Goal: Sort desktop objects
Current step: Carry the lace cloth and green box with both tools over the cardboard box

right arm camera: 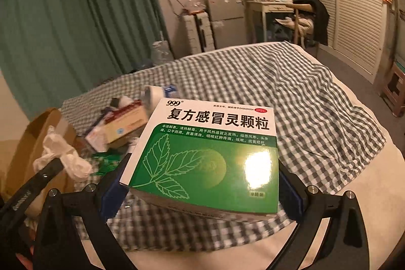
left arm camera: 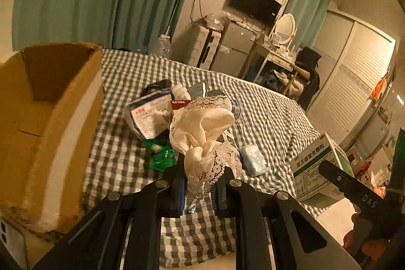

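Note:
My left gripper [left arm camera: 200,179] is shut on a cream lace-edged cloth [left arm camera: 202,133], which hangs bunched above the checked bedspread [left arm camera: 121,158]. The same cloth [right arm camera: 63,156] shows at the left of the right wrist view, with the left gripper [right arm camera: 54,165] under it. My right gripper [right arm camera: 202,184] is shut on a green and white medicine box [right arm camera: 210,153], its blue pads pressed on both sides, lifted off the bedspread [right arm camera: 303,98]. That box [left arm camera: 316,166] appears at the right edge of the left wrist view. An open cardboard box [left arm camera: 45,123] stands at the left.
A pile lies mid-bed: a white packet [left arm camera: 149,115], green sachets [left arm camera: 159,156], a tissue pack [left arm camera: 253,160], a red and white carton [right arm camera: 124,123] and a white bottle [right arm camera: 154,95]. Curtains, a fridge [left arm camera: 235,47], a desk and louvred wardrobe doors stand beyond the bed.

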`<state>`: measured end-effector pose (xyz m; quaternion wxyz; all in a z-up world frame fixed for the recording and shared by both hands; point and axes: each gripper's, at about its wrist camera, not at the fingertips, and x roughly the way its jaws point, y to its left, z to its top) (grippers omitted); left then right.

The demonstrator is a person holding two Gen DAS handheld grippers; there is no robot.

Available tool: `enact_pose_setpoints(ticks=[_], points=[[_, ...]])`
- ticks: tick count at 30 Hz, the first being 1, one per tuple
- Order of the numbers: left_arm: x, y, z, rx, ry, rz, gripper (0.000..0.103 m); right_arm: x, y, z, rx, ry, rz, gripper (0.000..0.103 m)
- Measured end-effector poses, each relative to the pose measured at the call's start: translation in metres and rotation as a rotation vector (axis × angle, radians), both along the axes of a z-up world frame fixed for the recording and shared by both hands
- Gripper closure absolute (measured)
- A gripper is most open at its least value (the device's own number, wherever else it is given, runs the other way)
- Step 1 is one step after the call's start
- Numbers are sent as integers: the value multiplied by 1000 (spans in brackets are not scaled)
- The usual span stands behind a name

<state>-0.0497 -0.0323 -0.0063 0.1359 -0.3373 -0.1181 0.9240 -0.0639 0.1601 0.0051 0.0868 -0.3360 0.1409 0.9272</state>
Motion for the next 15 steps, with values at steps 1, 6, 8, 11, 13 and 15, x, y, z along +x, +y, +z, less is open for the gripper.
enact_pose_setpoints(ticks=[1, 6, 8, 11, 13, 15], points=[[1, -3, 3, 2, 3, 2, 88, 1, -7, 5, -5, 5, 14, 4], [5, -26, 29, 10, 41, 16, 88, -1, -48, 30, 11, 32, 101, 4], [6, -35, 41, 9, 61, 26, 88, -3, -70, 40, 10, 46, 148, 5], [6, -53, 58, 15, 86, 37, 88, -6, -97, 53, 8, 63, 209, 5], [6, -65, 69, 24, 102, 48, 88, -10, -118, 60, 3, 71, 257, 5], [6, -79, 81, 23, 125, 69, 88, -11, -133, 65, -13, 76, 295, 5]])
